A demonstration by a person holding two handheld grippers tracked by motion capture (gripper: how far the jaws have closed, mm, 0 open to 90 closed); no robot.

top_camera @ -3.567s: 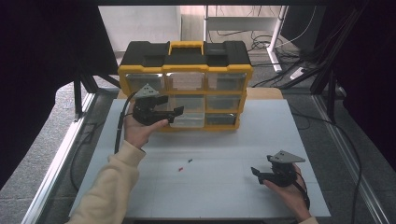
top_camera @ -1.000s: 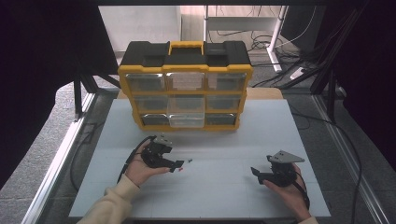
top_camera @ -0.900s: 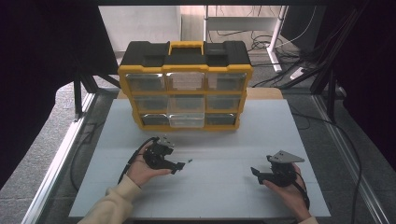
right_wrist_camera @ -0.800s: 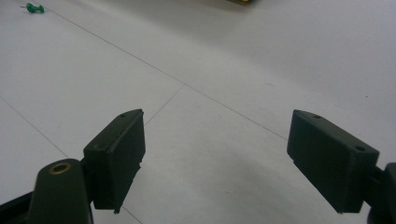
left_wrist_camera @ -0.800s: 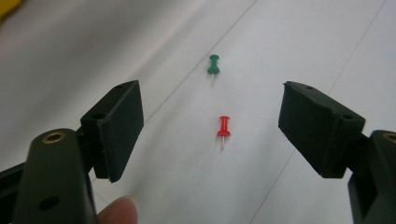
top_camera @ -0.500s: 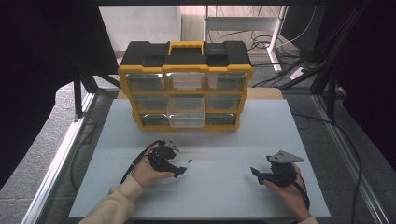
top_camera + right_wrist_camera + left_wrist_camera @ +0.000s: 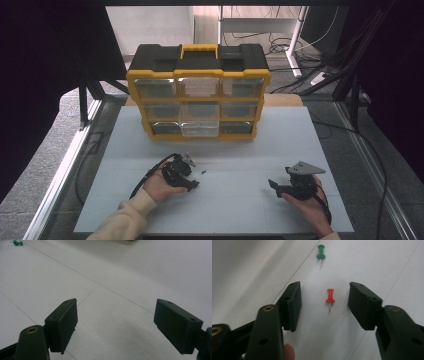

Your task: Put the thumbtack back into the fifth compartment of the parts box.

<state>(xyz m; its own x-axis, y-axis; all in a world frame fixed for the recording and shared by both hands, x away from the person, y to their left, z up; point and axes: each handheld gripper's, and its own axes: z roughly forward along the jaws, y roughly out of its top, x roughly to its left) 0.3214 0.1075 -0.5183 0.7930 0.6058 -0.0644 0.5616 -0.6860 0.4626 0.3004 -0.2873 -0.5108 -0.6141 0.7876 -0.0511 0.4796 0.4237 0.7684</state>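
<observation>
Left claw (image 7: 192,181) low over white bench (image 7: 240,205), left of centre, held in a hand (image 7: 159,185) with cream sleeve coming in from bottom edge; black cable looping off behind. Jaws partway apart, just been closing, pads not yet pressing on anything. In left gripper view: left claw (image 7: 324,301) straddling red pushpin (image 7: 330,297), pin lying flat on bench between the two black pads, clear gap either side, head pointing away from camera, needle toward it. Fingertip visible at bottom edge below left jaw. Green pushpin (image 7: 320,254) farther out beyond the jaws, also flat on bench, well apart from red one, needle toward camera. In high view, small dark speck just right of left claw, on bench: green pushpin (image 7: 202,172) likely, too small to tell colour. Behind, at far edge of bench, centre: yellow-and-black drawer organiser (image 7: 198,90) upright, yellow carry handle on top, three rows of clear drawers; bottom middle drawer (image 7: 199,126) pulled out a little toward the person, contents not readable. Right side: right claw (image 7: 273,186) resting low at bench, held in other hand (image 7: 310,207), grey three-cornered plate on top, jaws pointing left toward centre. Right gripper view: right claw (image 7: 115,322) wide open, bare white bench between pads, nothing held; green pushpin (image 7: 18,243) tiny at top left corner, far off
</observation>
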